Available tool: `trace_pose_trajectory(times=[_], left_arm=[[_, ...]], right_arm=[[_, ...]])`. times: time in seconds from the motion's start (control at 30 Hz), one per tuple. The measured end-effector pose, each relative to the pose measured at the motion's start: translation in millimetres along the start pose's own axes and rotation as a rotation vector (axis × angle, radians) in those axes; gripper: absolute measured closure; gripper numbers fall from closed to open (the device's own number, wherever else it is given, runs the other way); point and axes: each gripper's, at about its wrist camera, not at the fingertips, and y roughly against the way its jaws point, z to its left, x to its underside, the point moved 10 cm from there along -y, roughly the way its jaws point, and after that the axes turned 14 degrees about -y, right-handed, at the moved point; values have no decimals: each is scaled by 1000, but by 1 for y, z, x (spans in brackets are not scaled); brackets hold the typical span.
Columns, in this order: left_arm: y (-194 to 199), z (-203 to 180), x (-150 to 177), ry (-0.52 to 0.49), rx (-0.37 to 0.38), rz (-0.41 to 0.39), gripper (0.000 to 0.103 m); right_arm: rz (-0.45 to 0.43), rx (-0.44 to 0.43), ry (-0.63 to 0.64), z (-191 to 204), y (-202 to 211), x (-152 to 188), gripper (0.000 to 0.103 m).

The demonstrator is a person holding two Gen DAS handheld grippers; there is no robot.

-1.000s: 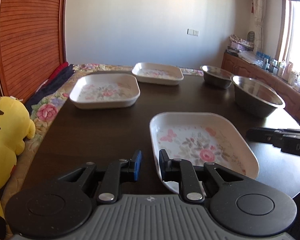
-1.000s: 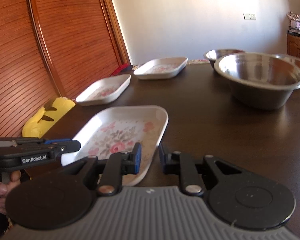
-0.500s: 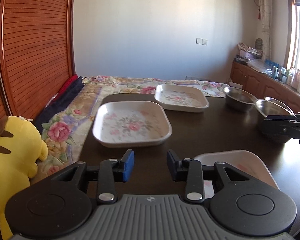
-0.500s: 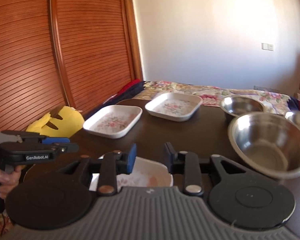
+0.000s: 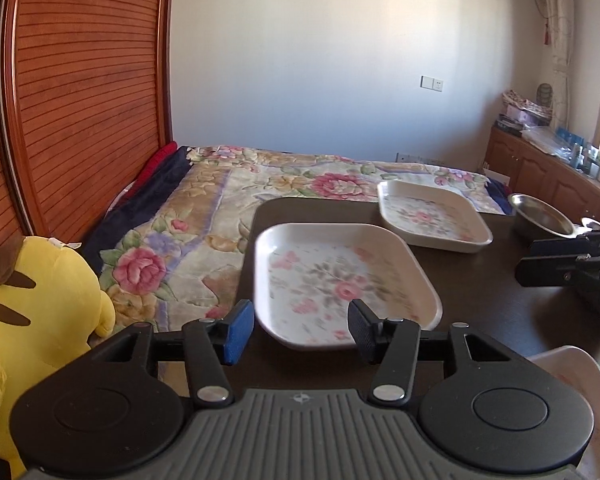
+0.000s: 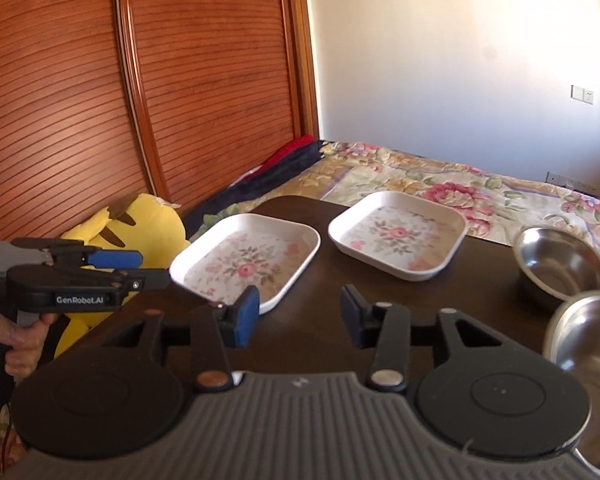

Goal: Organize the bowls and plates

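Two white square plates with pink flowers lie on the dark table: a nearer plate (image 5: 340,280) (image 6: 248,260) and a farther plate (image 5: 432,216) (image 6: 400,232). The corner of a third plate (image 5: 572,376) shows at the lower right of the left wrist view. A small steel bowl (image 5: 540,216) (image 6: 556,268) stands behind a larger steel bowl (image 6: 588,340). My left gripper (image 5: 300,332) (image 6: 140,272) hovers before the nearer plate with its jaws opening and nothing pressed between them. My right gripper (image 6: 300,316) (image 5: 572,264) hangs over bare tabletop, jaws also opening, empty.
A yellow plush toy (image 5: 32,320) (image 6: 140,224) sits left of the table beside a bed with a floral blanket (image 5: 300,184). A slatted wooden wardrobe (image 6: 180,80) fills the left side. A person's hand (image 6: 20,336) holds the left gripper. Cabinets (image 5: 540,160) line the right wall.
Both grippers have drawn back and up from the near flowered plate, which stays on the table. Their jaws went from almost shut to well apart. Both views swung toward the two plates at the left.
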Motion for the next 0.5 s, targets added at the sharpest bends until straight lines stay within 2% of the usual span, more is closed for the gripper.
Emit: trace_pose_trajectory(times=[0.3, 0.5], left_arm=[[-30, 18, -3, -6, 14, 19, 49], [-51, 25, -2, -13, 30, 39, 61]], right_arm=[[81, -2, -6, 9, -45, -6, 57], [134, -5, -27, 8, -70, -5, 57]])
